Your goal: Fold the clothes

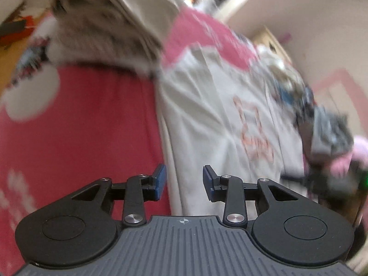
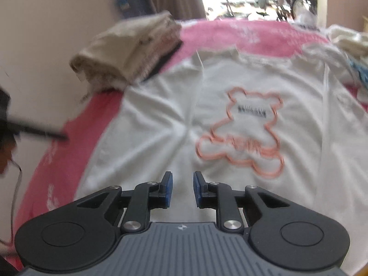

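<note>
A white T-shirt (image 2: 241,87) with an orange bear outline (image 2: 241,133) lies spread flat on a pink bed cover (image 2: 69,151). My right gripper (image 2: 182,188) hovers over the shirt's near edge, its blue pads apart with nothing between them. In the left wrist view the same shirt (image 1: 207,115) runs from the middle to the right, blurred. My left gripper (image 1: 184,181) stands open above the shirt's left edge, where white cloth meets the pink cover (image 1: 80,126). At the right edge of that view the other gripper (image 1: 331,138) shows as a dark blur.
A stack of folded beige and grey clothes (image 2: 128,50) sits at the bed's far left against the wall, also filling the top of the left wrist view as a stack (image 1: 110,18). More loose clothes (image 2: 349,41) lie at the far right. A dark rod (image 2: 39,132) pokes in from the left.
</note>
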